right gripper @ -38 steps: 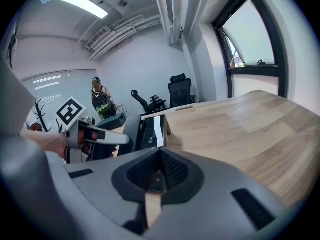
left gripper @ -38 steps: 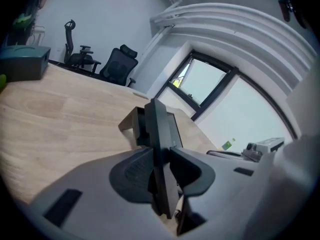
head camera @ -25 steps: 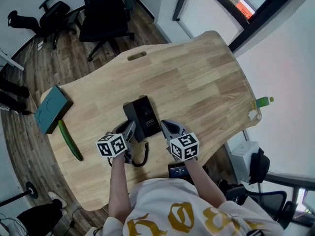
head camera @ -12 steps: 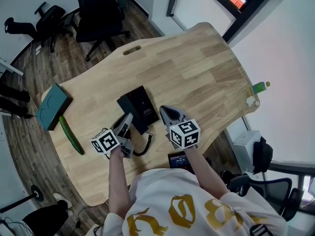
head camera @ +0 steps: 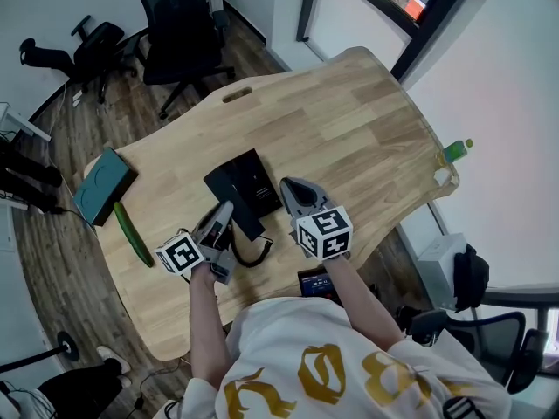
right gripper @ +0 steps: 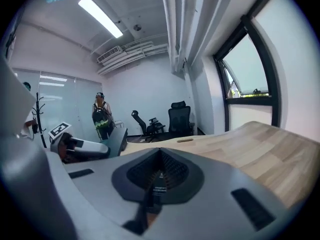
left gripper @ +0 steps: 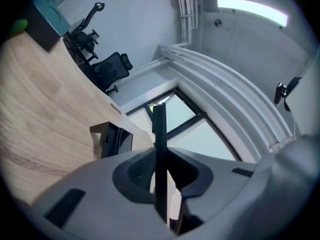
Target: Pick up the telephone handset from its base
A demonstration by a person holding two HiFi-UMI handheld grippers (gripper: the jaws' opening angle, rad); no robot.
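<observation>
The black telephone base (head camera: 246,186) lies on the wooden table (head camera: 349,129), in front of me. My left gripper (head camera: 224,213) hovers just left of the base and is shut on the black handset (left gripper: 159,144), which shows edge-on as a thin dark bar between the pads. The coiled cord (head camera: 254,253) hangs from it toward the table's near edge. The base (left gripper: 113,141) also shows beyond the left jaw. My right gripper (head camera: 291,187) hangs just right of the base with its jaws together and nothing between them (right gripper: 159,158).
A teal box (head camera: 103,188) and a long green vegetable (head camera: 133,234) lie at the table's left end. A green bottle (head camera: 455,151) stands past the right edge. Office chairs (head camera: 179,24) stand behind the table. A dark device (head camera: 315,283) sits by the near edge.
Both grippers have risen toward the camera. The left one has turned and carries the handset up beside the base; the cord trails below it.
</observation>
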